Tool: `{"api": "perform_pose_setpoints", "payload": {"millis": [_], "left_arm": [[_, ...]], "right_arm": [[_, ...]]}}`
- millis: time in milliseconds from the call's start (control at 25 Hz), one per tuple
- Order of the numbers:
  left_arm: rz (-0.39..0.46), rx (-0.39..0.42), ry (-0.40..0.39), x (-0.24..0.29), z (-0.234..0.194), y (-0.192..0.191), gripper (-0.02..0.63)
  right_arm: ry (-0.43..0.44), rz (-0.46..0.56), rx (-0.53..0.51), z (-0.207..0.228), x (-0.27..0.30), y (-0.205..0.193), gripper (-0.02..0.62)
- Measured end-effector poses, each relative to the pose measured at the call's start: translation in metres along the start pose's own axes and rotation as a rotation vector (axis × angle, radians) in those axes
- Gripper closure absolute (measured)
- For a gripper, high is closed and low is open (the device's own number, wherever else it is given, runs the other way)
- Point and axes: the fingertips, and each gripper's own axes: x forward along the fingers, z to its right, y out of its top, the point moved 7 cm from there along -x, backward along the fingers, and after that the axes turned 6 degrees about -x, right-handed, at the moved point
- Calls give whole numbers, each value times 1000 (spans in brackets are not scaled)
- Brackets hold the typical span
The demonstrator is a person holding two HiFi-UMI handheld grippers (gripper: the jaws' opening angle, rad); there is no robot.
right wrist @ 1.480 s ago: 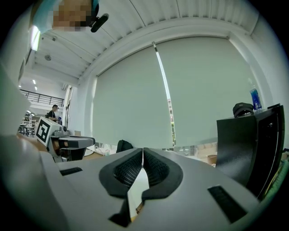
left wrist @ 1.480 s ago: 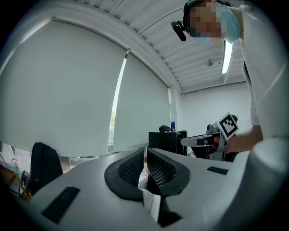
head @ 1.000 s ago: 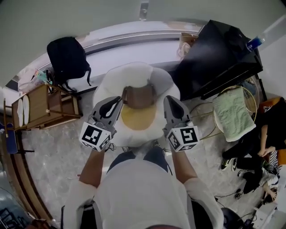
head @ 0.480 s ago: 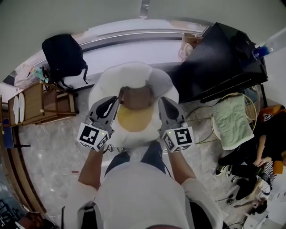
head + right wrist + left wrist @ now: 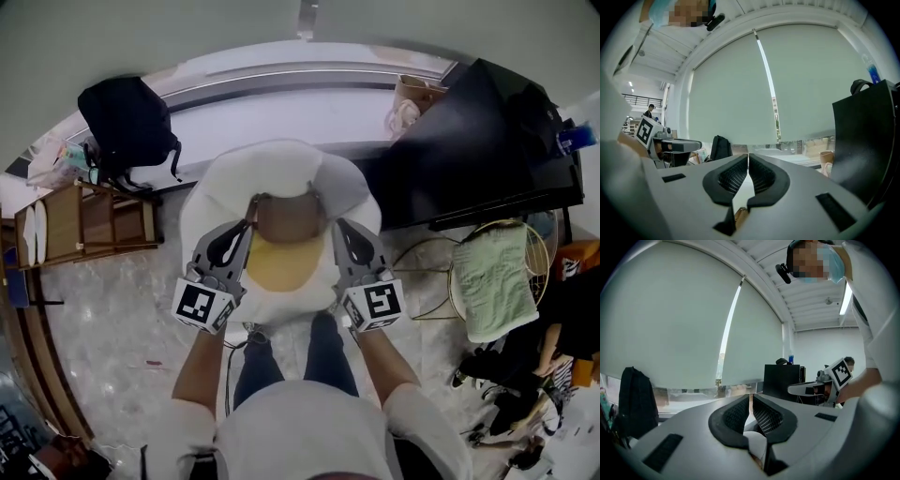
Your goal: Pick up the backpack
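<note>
A pale window ledge [image 5: 281, 117] carried the black backpack [image 5: 127, 122] at its left end and, seemingly, a paper bag [image 5: 412, 97] farther right. A wooden rack [image 5: 94, 220] stood on the marbled floor [image 5: 112, 319].

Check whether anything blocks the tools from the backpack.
The left tool and right tool hang over a white cushion, which lies partly between them and the backpack at far left. The rack stands clear.

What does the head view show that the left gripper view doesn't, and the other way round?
Only the head view: the green towel, the wooden rack and the floor. Only the left gripper view: the ceiling light. Both: the black backpack and the right gripper.
</note>
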Motion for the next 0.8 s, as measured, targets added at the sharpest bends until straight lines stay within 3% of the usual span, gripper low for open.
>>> {"api": "perform_pose_setpoints", "payload": {"millis": [480,800], "left_arm": [[-49,-35,40,45,-38,-71,560],[-29,-41,66,64,-58,-118,560]], "right_arm": [[-6,-44,20,27,55,-79,565],[-6,-75,-26,38,72,-138,565]]}}
